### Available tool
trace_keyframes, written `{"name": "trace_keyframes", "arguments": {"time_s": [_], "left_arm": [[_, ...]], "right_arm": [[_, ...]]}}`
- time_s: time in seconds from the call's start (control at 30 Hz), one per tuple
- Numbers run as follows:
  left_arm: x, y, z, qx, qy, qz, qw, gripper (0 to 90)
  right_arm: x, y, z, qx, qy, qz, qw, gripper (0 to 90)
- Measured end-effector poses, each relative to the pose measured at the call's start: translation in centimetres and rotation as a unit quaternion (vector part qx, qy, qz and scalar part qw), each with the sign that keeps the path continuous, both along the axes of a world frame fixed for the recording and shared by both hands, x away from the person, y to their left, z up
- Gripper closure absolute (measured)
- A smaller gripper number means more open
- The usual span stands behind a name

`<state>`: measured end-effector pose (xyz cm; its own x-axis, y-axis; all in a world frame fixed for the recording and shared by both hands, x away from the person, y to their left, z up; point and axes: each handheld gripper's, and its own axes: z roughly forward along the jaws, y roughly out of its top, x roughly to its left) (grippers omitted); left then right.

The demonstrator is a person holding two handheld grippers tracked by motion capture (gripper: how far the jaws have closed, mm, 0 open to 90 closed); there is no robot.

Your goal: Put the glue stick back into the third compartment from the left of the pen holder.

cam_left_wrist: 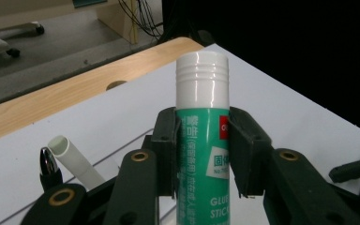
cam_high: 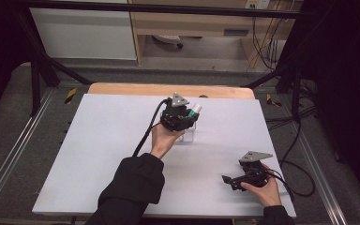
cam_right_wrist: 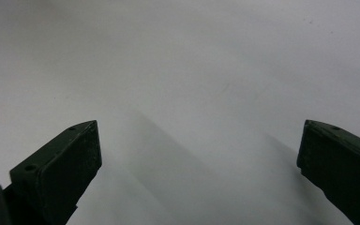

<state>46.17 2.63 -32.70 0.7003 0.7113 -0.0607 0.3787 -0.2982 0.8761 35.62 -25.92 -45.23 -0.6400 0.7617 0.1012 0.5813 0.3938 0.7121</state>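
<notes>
While the left gripper's (cam_left_wrist: 201, 154) jaws pinch a glue stick (cam_left_wrist: 202, 140), the right gripper's (cam_right_wrist: 199, 159) jaws stand spread.

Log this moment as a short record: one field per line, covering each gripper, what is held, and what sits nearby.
left gripper: shut on the glue stick, raised over the far middle of the table
glue stick: green body, white cap, cap end past the jaws
right gripper: open, nothing between the jaws, low at the table's near right
white tube: below the left gripper, beside a clear holder
table: white top, wooden strip at the far edge
</notes>
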Motion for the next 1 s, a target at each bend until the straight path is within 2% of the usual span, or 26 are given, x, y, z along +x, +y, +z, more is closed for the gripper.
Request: {"name": "trace_keyframes", "arguments": {"time_s": [0.2,0.47,0.63,1.0], "left_arm": [[0.9,-0.3,-0.3,-0.009,-0.013,0.008,0.9998,65.3],[2.2,-0.6,-1.1,-0.020,-0.012,0.019,0.9996,65.3],[3.0,-1.1,-1.9,-0.018,-0.014,0.025,0.9994,65.3],[4.4,-1.7,-3.9,-0.006,0.008,0.032,0.9994,65.3]], "right_arm": [[0.0,0.0,0.0,0.000,0.000,0.000,1.0000,1.0],[0.0,0.0,0.0,0.001,-0.001,-0.001,1.0000,1.0],[0.0,0.0,0.0,-0.001,0.002,0.002,1.0000,1.0],[0.0,0.0,0.0,-0.004,0.000,0.002,1.0000,0.9]]}}
